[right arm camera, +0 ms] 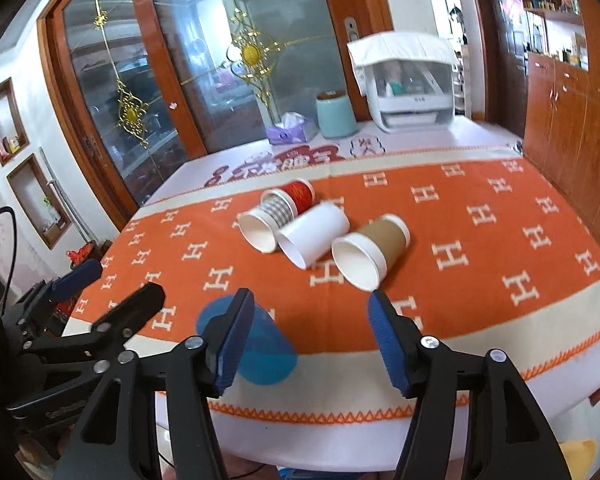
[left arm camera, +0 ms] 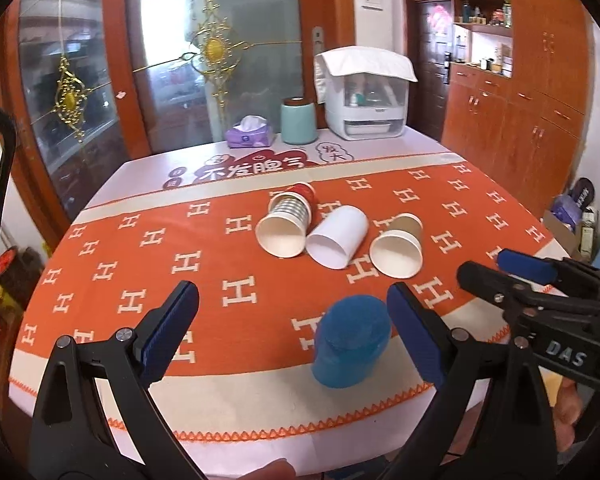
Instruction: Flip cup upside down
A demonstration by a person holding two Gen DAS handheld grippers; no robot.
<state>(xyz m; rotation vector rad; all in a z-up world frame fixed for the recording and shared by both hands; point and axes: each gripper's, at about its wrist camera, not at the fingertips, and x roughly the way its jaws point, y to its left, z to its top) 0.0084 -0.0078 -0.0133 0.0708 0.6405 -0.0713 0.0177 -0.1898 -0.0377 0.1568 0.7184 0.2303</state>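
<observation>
Cups number five on the orange cloth (left arm camera: 100,280): a blue cup (left arm camera: 350,344) near the front edge, apparently already mouth-down with its axis upright though the fisheye makes that hard to confirm, and four lying on their sides mid-table, namely a white cup (left arm camera: 338,236), a brown cup (left arm camera: 398,246), a striped cup (left arm camera: 284,228) and a red cup (left arm camera: 303,193) behind it. Two tongs hover with jaws spread and empty. The left gripper (left arm camera: 294,334) has the blue cup just inside its right finger, while the right gripper (right arm camera: 312,340) points toward the brown cup's open mouth, its long axis running away and rightward, so the right hand looks nearer for that one.
</observation>
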